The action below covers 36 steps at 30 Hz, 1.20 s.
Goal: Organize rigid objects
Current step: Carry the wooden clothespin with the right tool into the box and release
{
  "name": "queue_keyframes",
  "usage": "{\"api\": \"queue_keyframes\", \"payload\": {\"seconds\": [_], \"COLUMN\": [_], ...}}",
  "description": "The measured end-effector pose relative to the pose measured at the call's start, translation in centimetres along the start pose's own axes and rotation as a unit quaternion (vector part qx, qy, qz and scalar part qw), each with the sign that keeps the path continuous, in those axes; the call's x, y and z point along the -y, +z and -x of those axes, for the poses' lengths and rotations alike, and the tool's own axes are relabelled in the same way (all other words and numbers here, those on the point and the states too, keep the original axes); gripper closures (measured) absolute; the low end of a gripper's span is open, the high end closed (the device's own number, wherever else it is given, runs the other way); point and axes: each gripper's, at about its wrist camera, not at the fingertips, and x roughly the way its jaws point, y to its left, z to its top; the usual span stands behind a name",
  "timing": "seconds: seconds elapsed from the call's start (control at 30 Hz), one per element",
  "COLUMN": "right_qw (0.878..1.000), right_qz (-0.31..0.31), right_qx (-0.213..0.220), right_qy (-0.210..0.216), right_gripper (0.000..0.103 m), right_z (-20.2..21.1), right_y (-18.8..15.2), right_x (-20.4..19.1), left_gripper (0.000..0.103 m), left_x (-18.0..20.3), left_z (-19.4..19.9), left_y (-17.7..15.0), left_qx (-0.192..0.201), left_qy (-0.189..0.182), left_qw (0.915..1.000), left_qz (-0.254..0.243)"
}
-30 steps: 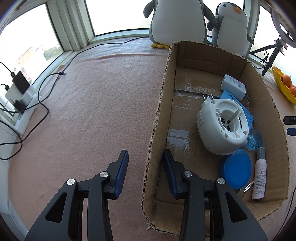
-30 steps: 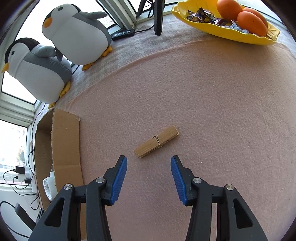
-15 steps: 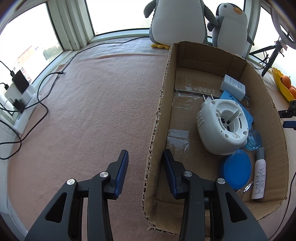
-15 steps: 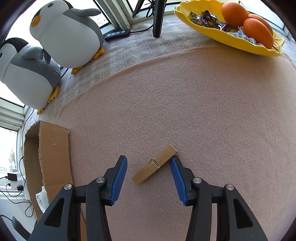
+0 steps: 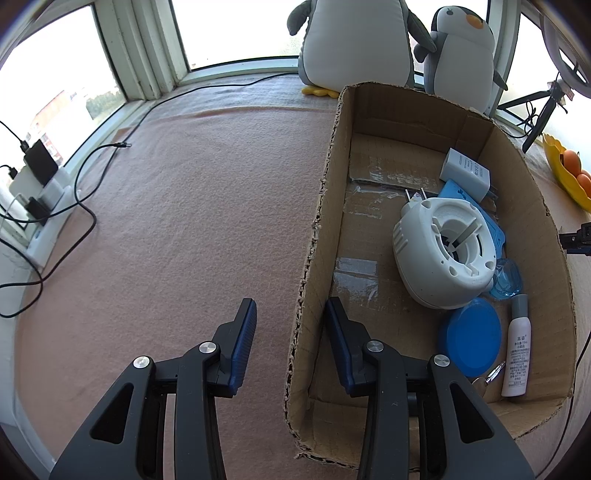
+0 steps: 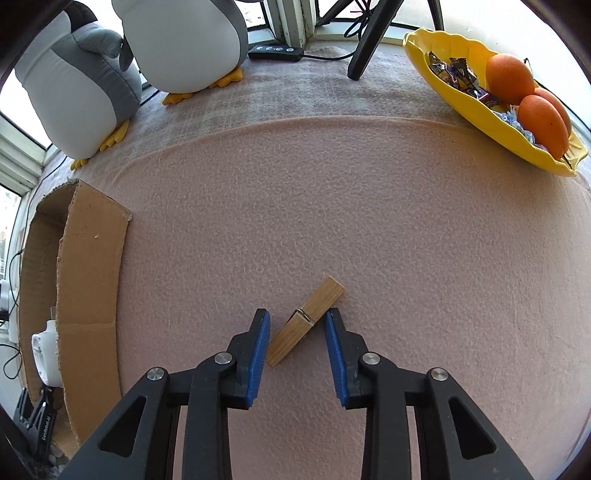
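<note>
Windows [image 5: 229, 29] are wrapping around the pink felt table [image 6: 332, 203], with two plush penguins [image 6: 177, 40] sitting along its far edge at 11 o'clock. The wooden clothes peg [image 6: 306, 325] is lying slantwise on open felt, well apart from the cardboard box [image 6: 88, 277] at 9 o'clock and the yellow dish [image 6: 491, 129] at 2 o'clock. The right tongs [image 6: 296, 311] are closing, the peg sitting between their pads and not yet clamped. The left tongs [image 5: 290, 306] are standing apart, straddling the box's near side wall without pressing it. Cables [image 5: 85, 214] are trailing at 9 o'clock.
</note>
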Motion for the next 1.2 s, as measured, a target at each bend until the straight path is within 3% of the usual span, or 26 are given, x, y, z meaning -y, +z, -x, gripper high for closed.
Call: {"api": "queue_keyframes", "payload": {"seconds": [0.2,0.67,0.83,1.2], "right_qw": [1.000,0.996,0.991,0.967], "right_qz": [0.017,0.041,0.065,0.193], "right_qx": [0.000,0.043,0.068,0.105], "right_qy": [0.015,0.061,0.095,0.131], "right_gripper": [0.091,0.091,0.091,0.091], "right_z": [0.4,3.1,5.3,9.2], "right_y": [-0.8,-3.7,-4.6,-8.2], "right_x": [0.2,-0.8,-3.6,-12.5], "left_gripper": [0.065,0.065,0.065,0.065], "left_x": [0.0,0.1,0.1,-0.2], "left_z": [0.0,-0.1,0.0,0.0], "left_y": [0.0,-0.1,-0.1,-0.1], "left_qx": [0.000,0.000,-0.001,-0.002], "left_qy": [0.000,0.000,0.000,-0.002], "left_qw": [1.0000,1.0000,1.0000,1.0000], "left_qz": [0.000,0.001,0.000,0.005]}}
